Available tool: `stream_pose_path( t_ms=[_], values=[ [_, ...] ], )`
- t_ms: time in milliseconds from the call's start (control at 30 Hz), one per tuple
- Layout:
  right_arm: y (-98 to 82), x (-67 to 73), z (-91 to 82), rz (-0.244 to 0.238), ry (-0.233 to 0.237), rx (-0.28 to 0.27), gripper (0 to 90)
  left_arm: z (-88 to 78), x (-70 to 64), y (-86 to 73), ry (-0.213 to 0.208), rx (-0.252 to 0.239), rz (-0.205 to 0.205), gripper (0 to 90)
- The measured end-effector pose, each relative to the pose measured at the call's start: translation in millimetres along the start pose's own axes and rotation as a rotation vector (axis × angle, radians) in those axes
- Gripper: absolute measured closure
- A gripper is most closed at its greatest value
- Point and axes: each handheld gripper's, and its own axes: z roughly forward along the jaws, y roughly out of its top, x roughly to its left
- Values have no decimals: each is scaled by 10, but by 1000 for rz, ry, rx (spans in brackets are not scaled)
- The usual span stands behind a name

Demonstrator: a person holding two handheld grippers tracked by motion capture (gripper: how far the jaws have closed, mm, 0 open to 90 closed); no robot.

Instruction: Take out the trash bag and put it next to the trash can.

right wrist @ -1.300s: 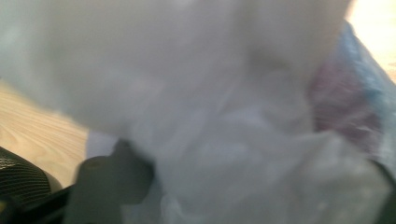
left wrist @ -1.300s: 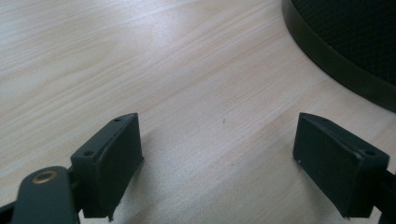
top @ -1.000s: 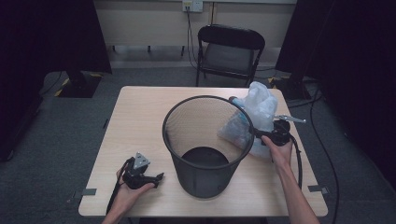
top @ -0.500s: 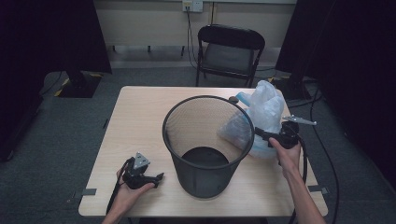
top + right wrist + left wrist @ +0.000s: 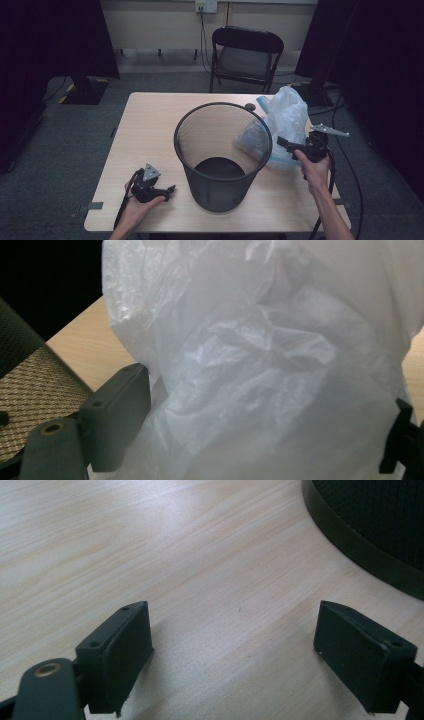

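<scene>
Your right gripper (image 5: 283, 142) stands with its jaws spread wide, just opened further, the white plastic bag (image 5: 282, 122) loose between them near the table's (image 5: 150, 120) right edge, beside the mesh bin (image 5: 222, 150). Your left gripper (image 5: 170, 189) rests released near the front edge.

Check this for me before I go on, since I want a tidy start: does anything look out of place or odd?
Only one thing: the plastic bag sits crumpled on the table beside the wire bin, leaning on its rim rather than lining it. The bin stands upright and nothing looks spilled or damaged.
</scene>
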Motion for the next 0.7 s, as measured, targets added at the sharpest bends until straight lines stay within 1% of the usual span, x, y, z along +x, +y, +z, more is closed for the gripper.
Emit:
stream_pose_path(
  t_ms=[33, 133, 267, 500, 600, 667, 700],
  values=[
    [-2, 13, -21, -5, 4, -1, 155, 0, 0, 0, 0, 0, 0, 148],
    [-15, 59, -74, -21, -13, 3, 156, 0, 0, 0, 0, 0, 0, 148],
    [-34, 89, -174, -19, -9, -18, 157, 0, 0, 0, 0, 0, 0, 148],
    [-63, 66, -372, -15, 0, -48, 156, 0, 0, 0, 0, 0, 0, 148],
    [-99, 61, -466, -17, -11, -49, 157, 0, 0, 0, 0, 0, 0, 148],
    [-147, 44, -520, -17, -35, -47, 155, 0, 0, 0, 0, 0, 0, 148],
    [-178, 27, -548, -16, -32, -45, 155, 0, 0, 0, 0, 0, 0, 148]
  ],
)
